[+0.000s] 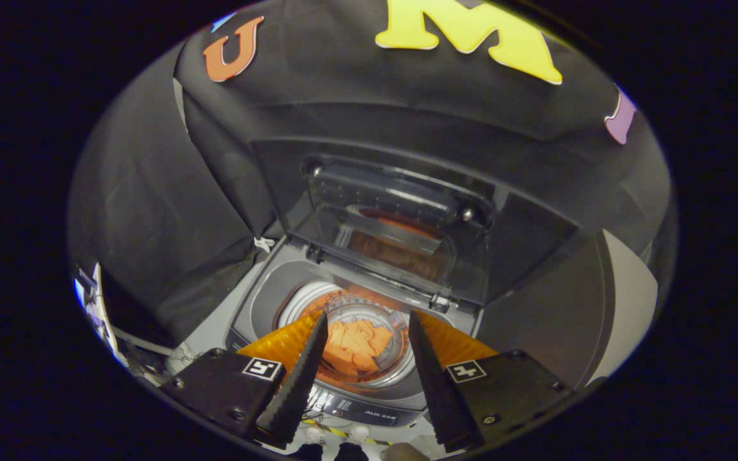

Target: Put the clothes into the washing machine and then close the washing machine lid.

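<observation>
From my gripper (366, 333) view, black cloth (151, 211) drapes the booth wall to the left. My fingers (305, 365) are spread wide, holding nothing, above the top-loading washing machine (266, 294). Between and beyond them, the orange clothes (356, 346) lie inside the drum (302, 301). Behind, the clear lid (394, 224) stands raised open.

One washing machine (369, 358) stands in the lower centre of the frame. One transparent lid (394, 224), raised upright, occupies the centre. One heap of orange clothes (355, 346) lies in the one drum (318, 296). One gripper (366, 323) is present, its two fingers (295, 378) spread apart, holding nothing.
</observation>
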